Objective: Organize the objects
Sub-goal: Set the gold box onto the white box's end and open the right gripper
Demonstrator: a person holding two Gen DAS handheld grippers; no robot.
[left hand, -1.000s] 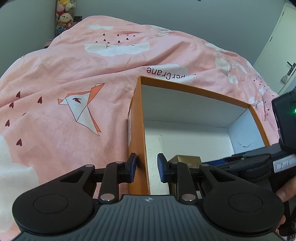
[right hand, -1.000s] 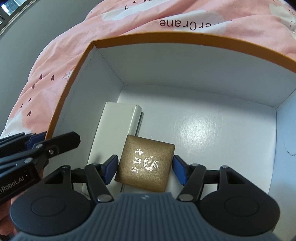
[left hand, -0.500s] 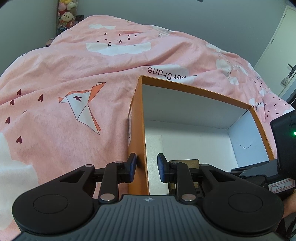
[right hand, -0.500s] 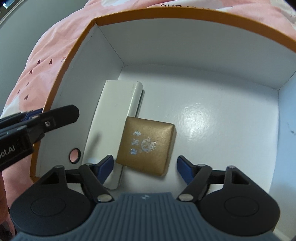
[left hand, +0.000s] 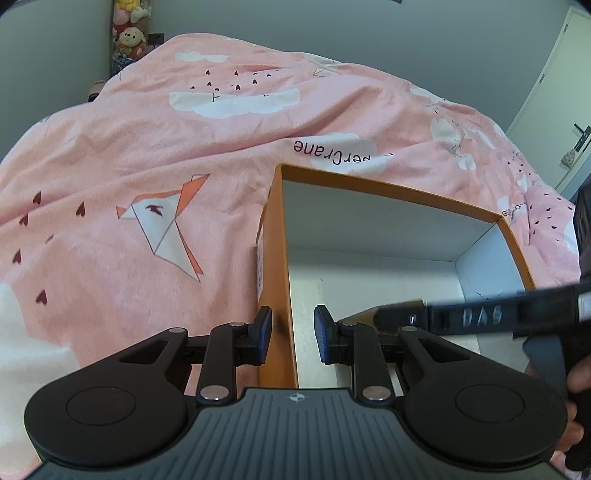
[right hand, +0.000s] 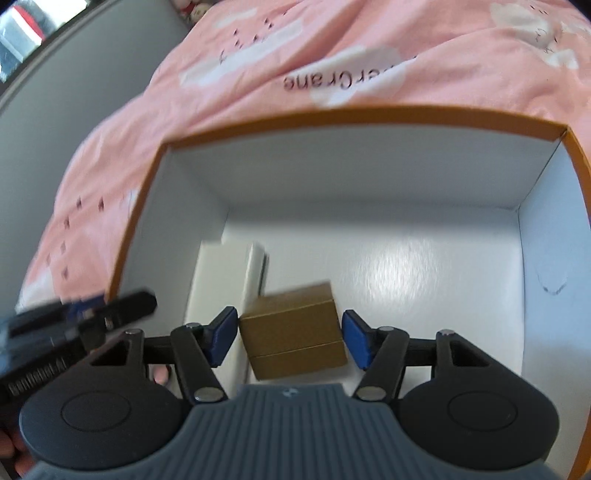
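An open orange box with a white inside [left hand: 273, 258] [right hand: 369, 122] sits on a pink bedspread. My left gripper [left hand: 291, 334] is nearly closed around the box's left wall, one pad on each side of it. Inside the box lie a flat white box [right hand: 218, 284] along the left wall and a small gold box [right hand: 295, 328] resting on the floor. My right gripper [right hand: 290, 339] is open, its blue pads on either side of the gold box with gaps showing. The right gripper's body [left hand: 480, 317] crosses the left wrist view.
The pink bedspread [left hand: 147, 166] with cloud and crane prints surrounds the box. Stuffed toys [left hand: 127, 33] stand at the far left by the grey wall. A door [left hand: 565, 110] is at the far right.
My right gripper opened and let go of the gold box, which now rests in the box. The gripper pulled back and tilted up. My left gripper stayed on the box wall.
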